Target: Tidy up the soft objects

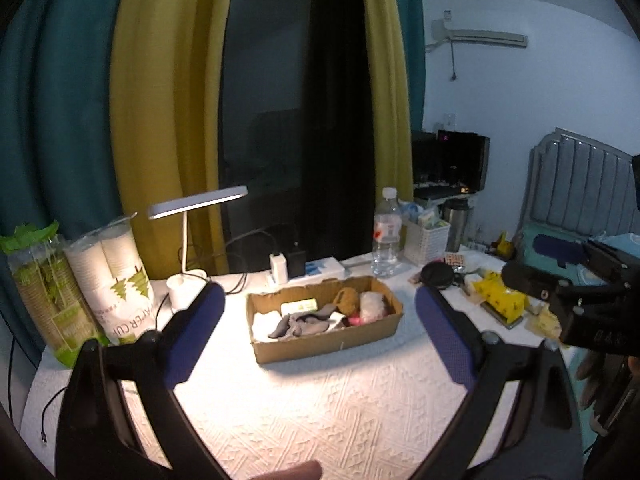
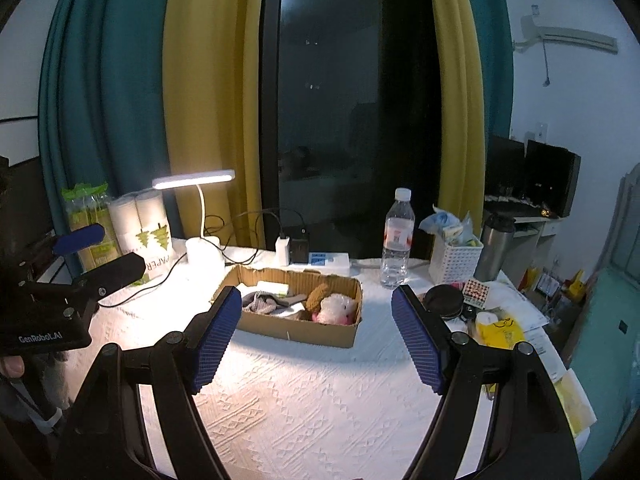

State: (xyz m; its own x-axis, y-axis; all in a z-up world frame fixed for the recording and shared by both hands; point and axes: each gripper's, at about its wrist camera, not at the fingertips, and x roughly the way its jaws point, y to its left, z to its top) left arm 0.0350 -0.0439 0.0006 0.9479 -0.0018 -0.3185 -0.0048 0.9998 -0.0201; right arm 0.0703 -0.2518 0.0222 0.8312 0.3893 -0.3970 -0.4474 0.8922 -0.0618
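1. Clutter rings the cardboard box (image 2: pixel 296 312) on every side but the near one: a desk lamp (image 2: pixel 196 208) and bagged paper cups (image 2: pixel 148 232) to its left, a charger and power strip (image 2: pixel 320 258) just behind it.
2. To the right stand a water bottle (image 2: pixel 396 240), a white basket (image 2: pixel 456 260) stuffed with packets, and a steel flask (image 2: pixel 494 248); nearer lie a round black case (image 2: pixel 444 300) and a yellow bag (image 2: pixel 500 332).
3. Curtains in teal and yellow (image 1: pixel 160 100) frame a dark window behind the table (image 1: pixel 320 408), which wears a white textured cloth.
4. The cloth between the grippers and the box is bare, so nothing stands in the way from the front.
5. Soft objects lie inside the box: a grey sock-like cloth (image 1: pixel 304 324) at left, a brown plush (image 2: pixel 318 296) mid-box, and a white and pink plush (image 2: pixel 336 308) touching it at the right end.
6. The left gripper (image 1: pixel 320 316) is spread wide, its blue pads (image 1: pixel 196 332) framing the box from well short of it, nothing between them.
7. The right gripper (image 2: pixel 316 336) is likewise released, pads (image 2: pixel 416 340) far apart and touching nothing.
8. Each gripper shows at the edge of the other's view, held beside its partner above the table.
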